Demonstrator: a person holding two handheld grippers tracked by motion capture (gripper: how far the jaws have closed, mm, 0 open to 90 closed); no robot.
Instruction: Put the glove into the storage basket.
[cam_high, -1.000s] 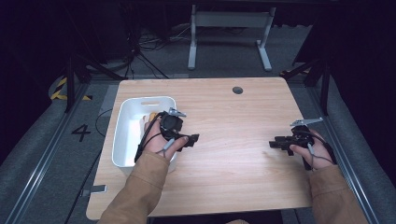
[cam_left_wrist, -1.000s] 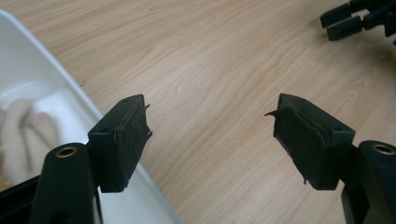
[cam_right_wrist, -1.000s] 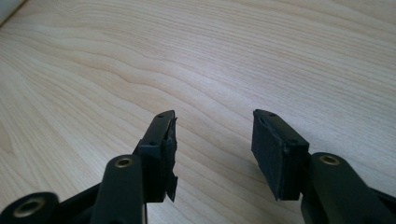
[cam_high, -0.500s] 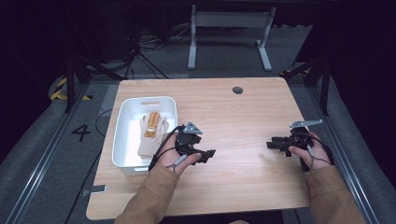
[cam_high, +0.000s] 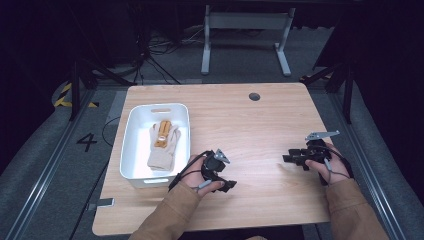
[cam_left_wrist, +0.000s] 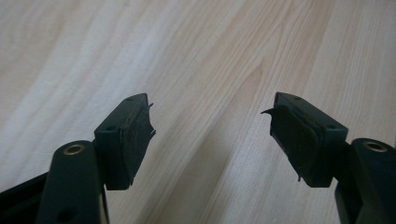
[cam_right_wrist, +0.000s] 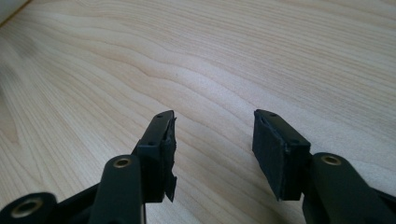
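1. Since the earlier frames the left gripper (cam_high: 227, 184) has pulled out of the bin (cam_high: 131, 145) and drifted right over bare table (cam_high: 260, 125), leaving the glove (cam_high: 163, 142) behind in there. Right gripper (cam_high: 290, 158) hasn't really budged.
2. Left gripper's jaws are spread wide with nothing between them; its own view is just wood grain past the pads (cam_left_wrist: 133, 140).
3. Right gripper is parted too, a bit narrower, also empty, sitting low over the table near the right edge.
4. Glove lies flat in the bin, cuff toward the person, fingers pointing away, with a tan-orange patch near the fingers. It's well apart from both grippers.
5. Handling guess: it's fabric, so light, floppy and not fragile. It'll droop and fold as soon as it's lifted, and it won't slip much on rubbery pads.
6. Best place to grab is probably the cuff or the middle of the palm, pinching a fold of cloth. A single fingertip would likely just dangle the rest.
7. Only real snag I can see is the bin wall getting in the way of a low approach.
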